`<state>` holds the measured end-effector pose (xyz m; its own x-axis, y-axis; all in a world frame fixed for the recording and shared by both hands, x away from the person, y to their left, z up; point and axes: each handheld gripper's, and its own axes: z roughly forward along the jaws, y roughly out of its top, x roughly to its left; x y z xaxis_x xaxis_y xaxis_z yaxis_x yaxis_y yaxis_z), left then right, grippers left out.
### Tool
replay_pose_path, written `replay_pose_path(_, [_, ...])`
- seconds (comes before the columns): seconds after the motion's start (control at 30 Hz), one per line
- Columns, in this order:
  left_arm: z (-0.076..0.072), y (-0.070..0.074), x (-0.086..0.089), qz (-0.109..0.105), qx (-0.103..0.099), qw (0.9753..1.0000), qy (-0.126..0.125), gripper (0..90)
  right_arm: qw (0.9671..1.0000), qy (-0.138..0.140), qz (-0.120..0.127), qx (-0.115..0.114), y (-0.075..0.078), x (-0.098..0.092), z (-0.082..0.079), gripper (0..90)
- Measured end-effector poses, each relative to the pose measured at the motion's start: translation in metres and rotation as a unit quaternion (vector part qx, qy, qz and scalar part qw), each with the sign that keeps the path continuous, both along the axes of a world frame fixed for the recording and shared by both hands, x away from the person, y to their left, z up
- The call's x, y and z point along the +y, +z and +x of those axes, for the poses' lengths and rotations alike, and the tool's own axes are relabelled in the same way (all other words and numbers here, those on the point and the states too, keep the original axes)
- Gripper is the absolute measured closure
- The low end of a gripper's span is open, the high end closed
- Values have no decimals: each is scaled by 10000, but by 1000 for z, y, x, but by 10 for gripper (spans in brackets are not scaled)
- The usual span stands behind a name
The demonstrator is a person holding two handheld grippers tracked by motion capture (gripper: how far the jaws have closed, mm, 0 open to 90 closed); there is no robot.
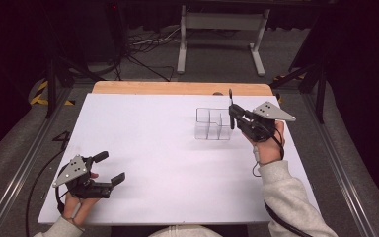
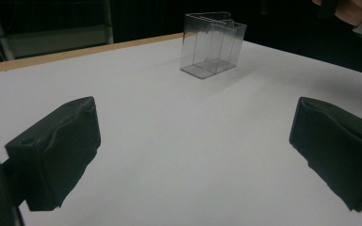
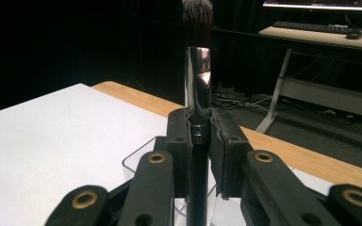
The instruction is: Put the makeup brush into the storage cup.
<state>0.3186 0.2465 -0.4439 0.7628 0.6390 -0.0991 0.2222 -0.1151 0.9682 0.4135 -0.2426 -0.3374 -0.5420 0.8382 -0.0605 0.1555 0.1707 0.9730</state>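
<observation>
A clear plastic organizer box [image 1: 213,123] with dividers stands on the white table [image 1: 153,148], right of centre. My right gripper [image 1: 232,117] is shut on a makeup brush [image 1: 231,101], held upright with its dark bristles up, just at the box's right side. In the right gripper view the brush [image 3: 198,84] has a shiny silver ferrule and the box's rim [image 3: 139,162] shows below the jaws. My left gripper [image 1: 109,168] rests open near the front left of the table, nothing between its pads [image 2: 56,150]. The box [image 2: 211,44] lies far ahead of it.
The table's wooden far edge [image 1: 177,88] runs behind the white sheet. Beyond it stand a white desk frame [image 1: 222,34] and cables on the floor. A desk with a keyboard [image 3: 311,27] shows far off in the right gripper view.
</observation>
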Motion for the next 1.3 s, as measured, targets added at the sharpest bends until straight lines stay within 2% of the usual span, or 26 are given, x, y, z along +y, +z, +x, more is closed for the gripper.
replay_pose_path(0.2, [0, 0, 1, -19, -12, 10000, 8, 32, 10000, -61, -6, 13, 0, 3, 10, 792])
replay_pose_path(0.3, [0, 0, 1, -15, -38, 10000, 11, 32, 9999, -90, 79, 25, 0, 4, 16, 792])
replay_pose_path(0.6, [0, 0, 1, -39, -33, 10000, 8, 32, 9999, -127, 8, -71, -2, 8, 29, 791])
replay_pose_path(0.77, [0, 0, 1, -35, -31, 10000, 8, 32, 9999, -113, 51, -80, -8, 9, 35, 790])
replay_pose_path(1.1, [0, 0, 2, -25, -41, 10000, 13, 32, 9998, -182, -33, -26, -27, 7, 44, 789])
replay_pose_path(1.3, [0, 0, 2, -28, -40, 10000, 10, 32, 9997, -229, -69, 6, -34, 4, 46, 788])
